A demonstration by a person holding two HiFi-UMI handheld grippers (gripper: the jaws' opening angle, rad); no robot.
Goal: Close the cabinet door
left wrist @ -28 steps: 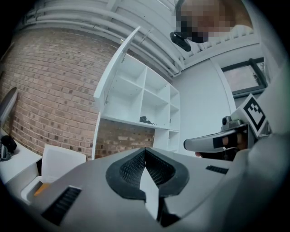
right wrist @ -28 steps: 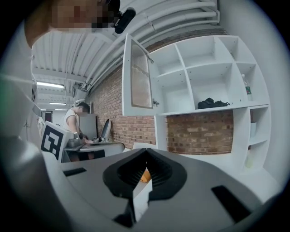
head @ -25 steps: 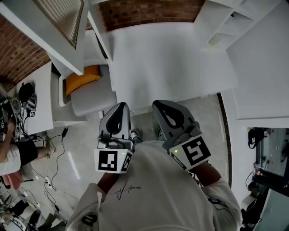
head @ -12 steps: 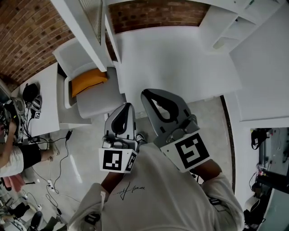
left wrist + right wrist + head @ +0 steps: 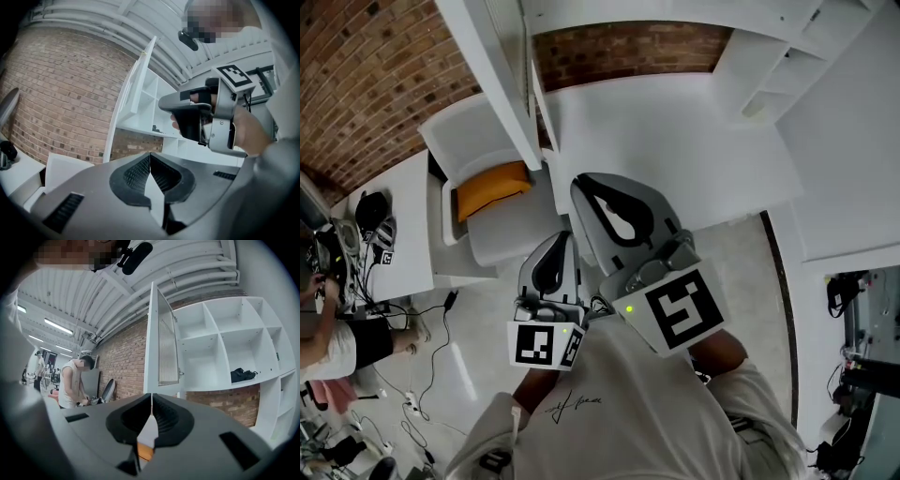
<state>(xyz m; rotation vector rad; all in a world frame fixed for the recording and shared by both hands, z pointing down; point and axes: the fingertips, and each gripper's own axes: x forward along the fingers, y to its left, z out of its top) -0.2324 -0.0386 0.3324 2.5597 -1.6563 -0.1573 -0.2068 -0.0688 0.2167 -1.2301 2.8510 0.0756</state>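
Note:
The white cabinet door (image 5: 502,66) with its ribbed panel stands open, swung out from the white cubby shelving (image 5: 750,56). In the right gripper view the door (image 5: 161,343) is ahead and above, edge-on, beside the open cubbies (image 5: 225,348). My right gripper (image 5: 581,180) is raised toward the door's lower end, apart from it, jaws shut on nothing. My left gripper (image 5: 560,236) hangs lower and further back, also shut and holding nothing. From the left gripper view the door (image 5: 133,89) rises on the left and the right gripper's marker cube (image 5: 233,75) is at the right.
A white armchair (image 5: 487,225) with an orange cushion (image 5: 492,187) stands under the door. A desk (image 5: 394,234) with headphones and cables is at left, where a person (image 5: 75,380) is standing. A black item (image 5: 243,375) lies in one cubby.
My right gripper has risen and moved forward toward the open door. The left gripper stayed low, shifting only slightly. The door has not swung.

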